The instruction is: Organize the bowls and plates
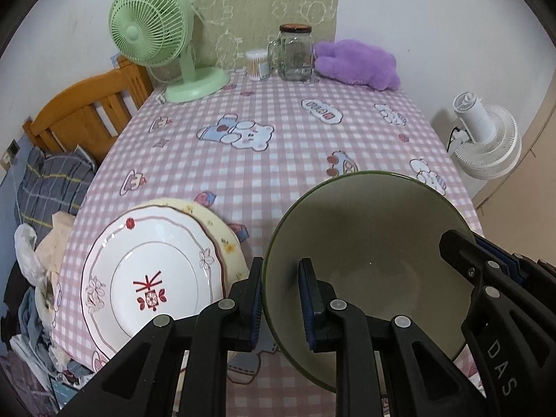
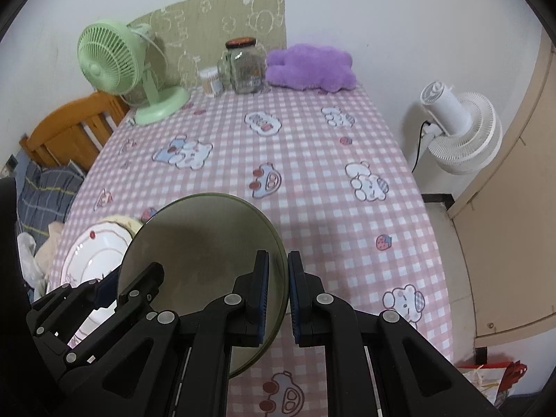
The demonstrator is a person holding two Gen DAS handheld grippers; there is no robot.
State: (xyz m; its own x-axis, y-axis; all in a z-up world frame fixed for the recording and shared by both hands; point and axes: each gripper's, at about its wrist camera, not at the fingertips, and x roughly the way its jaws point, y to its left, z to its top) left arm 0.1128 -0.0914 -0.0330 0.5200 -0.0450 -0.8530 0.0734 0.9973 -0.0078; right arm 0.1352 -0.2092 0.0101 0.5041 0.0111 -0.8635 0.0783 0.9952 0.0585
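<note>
Both grippers' fingers (image 1: 314, 299) pinch green bowl (image 1: 368, 229) rim beside stacked plates (image 1: 153, 271).

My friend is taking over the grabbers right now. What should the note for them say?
Left gripper: shut on the green bowl's left rim.
Right gripper: shut on the same bowl's right rim.
The bowl is tilted, carried by both grippers above the checked tablecloth.
White flowered plate is already stacked on a yellow plate at the table's near left.
Left to do: set the bowl down and let go, probably beside or on the plates.
</note>
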